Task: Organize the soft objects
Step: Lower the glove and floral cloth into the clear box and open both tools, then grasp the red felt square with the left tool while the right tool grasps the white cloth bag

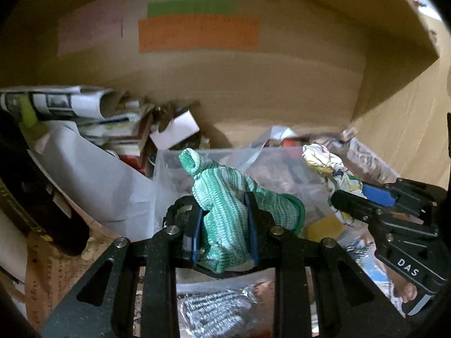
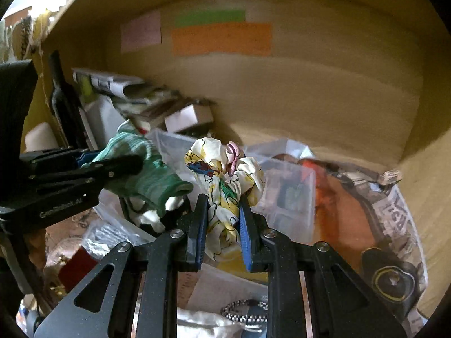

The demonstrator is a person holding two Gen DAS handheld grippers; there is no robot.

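My left gripper (image 1: 225, 219) is shut on a green and white knitted cloth (image 1: 228, 194), held above the clutter inside a large cardboard box. My right gripper (image 2: 222, 219) is shut on a crumpled cream cloth with a colourful print (image 2: 225, 174). In the left wrist view the right gripper (image 1: 352, 200) shows at the right with the printed cloth (image 1: 332, 169). In the right wrist view the left gripper (image 2: 93, 169) shows at the left with the green cloth (image 2: 146, 169). The two cloths hang close side by side.
The cardboard box wall (image 1: 225, 84) carries green, orange and pink labels (image 1: 197, 33). Below lie clear plastic bags (image 2: 284, 191), rolled newspaper (image 1: 64, 101), small cartons (image 1: 174, 132), white paper (image 1: 98, 180) and a newspaper-wrapped bundle (image 2: 394, 214).
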